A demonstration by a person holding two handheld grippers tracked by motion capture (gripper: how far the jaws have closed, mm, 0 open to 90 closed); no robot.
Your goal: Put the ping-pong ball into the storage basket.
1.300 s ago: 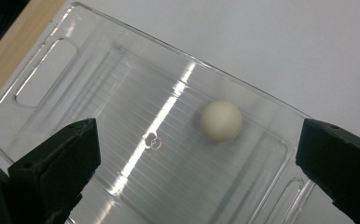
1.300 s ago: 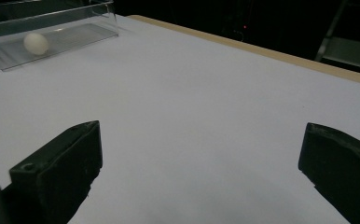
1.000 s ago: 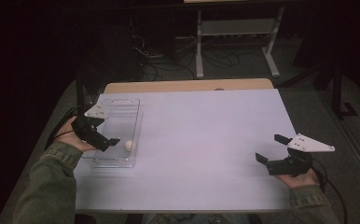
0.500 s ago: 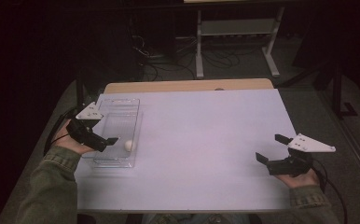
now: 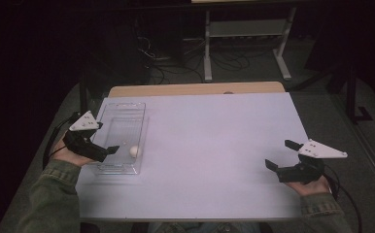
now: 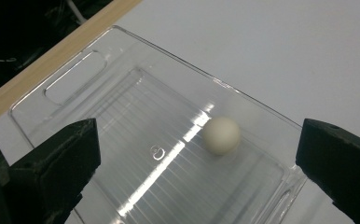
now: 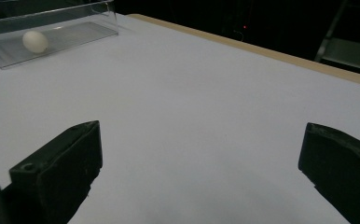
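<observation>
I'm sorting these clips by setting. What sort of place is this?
Probably a lab or test workspace, not a home. A white-covered table stands in a dark room, cables trail on the floor behind it, and a bare metal stand sits beyond. A clear tray holds one white ball.

Open tabletop (image 5: 210,145) (tray (image 5: 122,116) far left)
</observation>
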